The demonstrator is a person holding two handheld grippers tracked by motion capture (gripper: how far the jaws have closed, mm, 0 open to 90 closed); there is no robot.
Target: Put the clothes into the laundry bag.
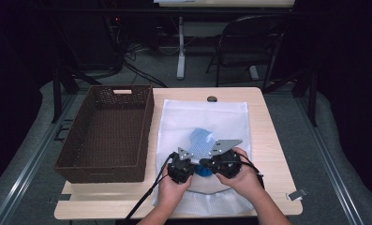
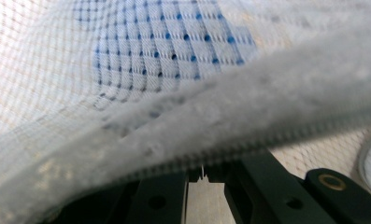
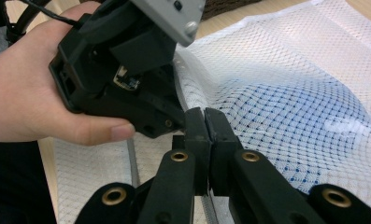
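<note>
Two grippers: left gripper [image 1: 181, 167] and right gripper [image 1: 222, 164] both clamped on the mesh bag [image 1: 188, 117] edge.
Left gripper view: jaws closed beneath zipper band [image 2: 248, 116]; blue cloth [image 2: 164, 51] beyond.
Right gripper view: jaws pinched together on mesh.
Advice: pull apart evenly.

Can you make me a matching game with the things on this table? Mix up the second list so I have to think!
Things:
1. basket
2. mesh bag
3. blue thing
4. left gripper

Where or how:
A. inside the white netting
B. brown, on the left part of the table
C. shut on the bag's near edge, beside the right gripper
D. white, lying flat in the middle of the table

Pairs: 1-B, 2-D, 3-A, 4-C
</note>
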